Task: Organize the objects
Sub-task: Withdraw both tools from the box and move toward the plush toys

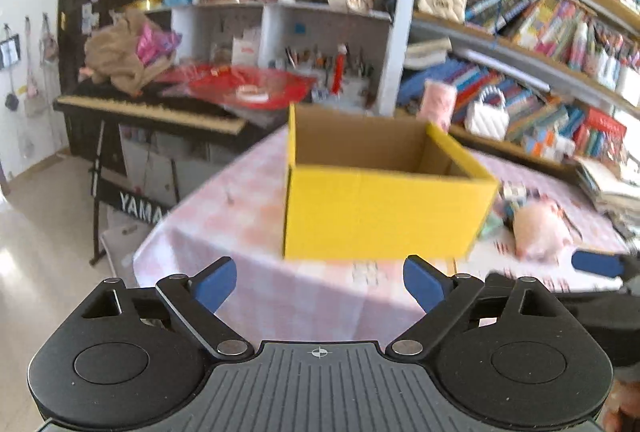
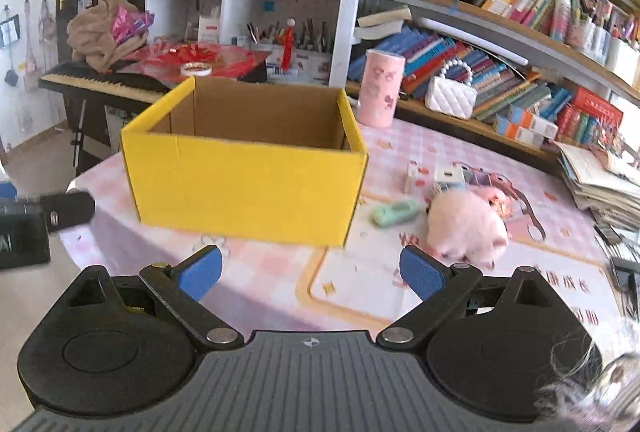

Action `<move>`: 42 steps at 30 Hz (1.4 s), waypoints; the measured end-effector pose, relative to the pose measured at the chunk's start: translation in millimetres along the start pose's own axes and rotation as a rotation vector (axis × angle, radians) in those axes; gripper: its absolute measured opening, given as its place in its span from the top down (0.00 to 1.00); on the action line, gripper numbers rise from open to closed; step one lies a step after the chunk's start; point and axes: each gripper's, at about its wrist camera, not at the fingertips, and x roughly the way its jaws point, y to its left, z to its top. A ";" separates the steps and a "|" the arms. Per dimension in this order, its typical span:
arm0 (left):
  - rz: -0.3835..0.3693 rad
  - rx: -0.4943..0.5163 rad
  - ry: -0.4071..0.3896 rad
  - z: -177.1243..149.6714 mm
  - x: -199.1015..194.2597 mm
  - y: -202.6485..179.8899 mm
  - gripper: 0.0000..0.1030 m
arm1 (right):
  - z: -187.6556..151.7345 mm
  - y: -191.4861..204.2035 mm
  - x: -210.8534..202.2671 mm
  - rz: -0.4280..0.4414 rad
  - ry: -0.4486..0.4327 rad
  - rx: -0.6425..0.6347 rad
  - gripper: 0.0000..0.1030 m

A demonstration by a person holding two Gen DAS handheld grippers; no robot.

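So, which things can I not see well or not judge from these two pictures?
- Floor of the yellow box: hidden by its front wall in both views, so any contents are unknown.
- Small items behind the pink plush: partly covered by it in the right wrist view, blurred in the left wrist view.
- Green item: too small to identify.
- Right gripper in the left wrist view: cut off by the edge, blurred.

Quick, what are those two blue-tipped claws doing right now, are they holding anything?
Left gripper: open, nothing between its blue fingers.
Right gripper: open, holding nothing; the yellow box sits ahead of it.
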 end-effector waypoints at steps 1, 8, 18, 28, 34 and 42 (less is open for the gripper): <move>-0.004 0.003 0.007 -2.7 -1.7 -0.4 0.10 | -3.3 -0.6 -2.2 -0.005 0.006 0.006 0.07; -0.034 0.039 0.033 -17.4 -13.0 -11.8 0.10 | -22.2 -5.3 -16.9 -0.024 0.036 0.030 0.07; -0.103 0.095 0.079 -33.4 -18.7 -34.3 0.10 | -45.4 -27.5 -37.9 -0.091 0.069 0.113 0.06; -0.184 0.162 0.101 -40.3 -17.4 -66.4 0.10 | -63.6 -54.6 -54.3 -0.174 0.088 0.197 0.05; -0.223 0.190 0.115 -38.4 -10.3 -84.8 0.10 | -71.6 -70.5 -59.6 -0.215 0.100 0.235 0.05; -0.289 0.247 0.140 -38.2 2.1 -121.9 0.10 | -81.2 -104.7 -63.2 -0.287 0.121 0.305 0.05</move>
